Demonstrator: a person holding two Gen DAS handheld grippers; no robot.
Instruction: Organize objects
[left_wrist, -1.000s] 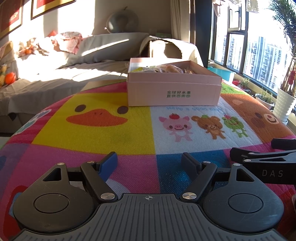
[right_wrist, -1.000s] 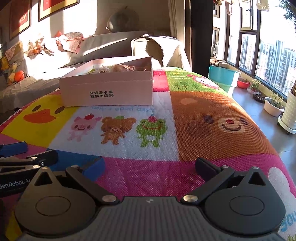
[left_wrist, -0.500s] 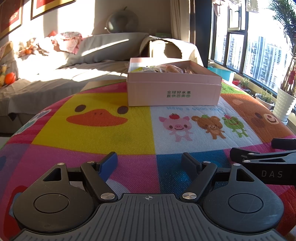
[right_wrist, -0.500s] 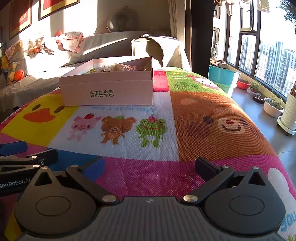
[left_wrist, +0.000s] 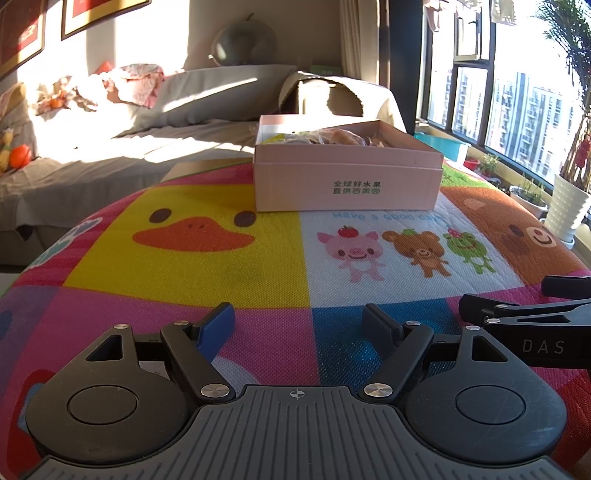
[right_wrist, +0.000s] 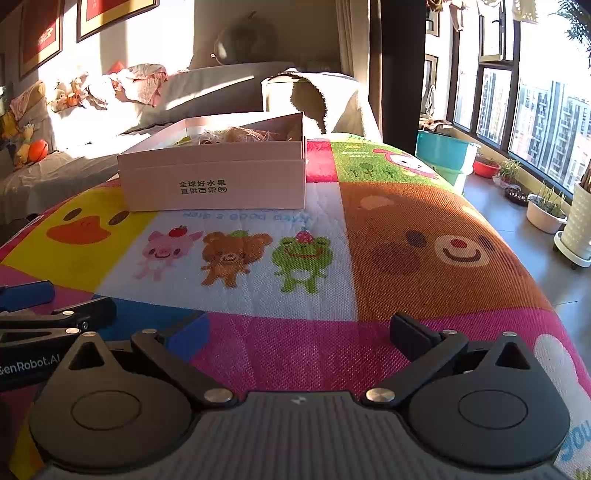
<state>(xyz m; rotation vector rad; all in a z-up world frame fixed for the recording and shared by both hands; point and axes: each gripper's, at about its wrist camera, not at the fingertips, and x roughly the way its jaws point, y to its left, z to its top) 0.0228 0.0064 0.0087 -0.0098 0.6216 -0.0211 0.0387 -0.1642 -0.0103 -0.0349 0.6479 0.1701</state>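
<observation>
Pink box (left_wrist: 347, 181), lidless, at far side of cartoon mat (left_wrist: 229, 280), holding wrapped items (unidentifiable); left gripper (left_wrist: 299, 325) and right gripper (right_wrist: 299, 332) both spread wide, empty, well short of it.

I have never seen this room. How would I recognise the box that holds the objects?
Look at the colourful cartoon mat that covers the table. At its far edge, beyond the printed duck face and the pig, stands an open pale pink cardboard box. It is the only box on the mat and has green Chinese characters on its front wall.
</observation>
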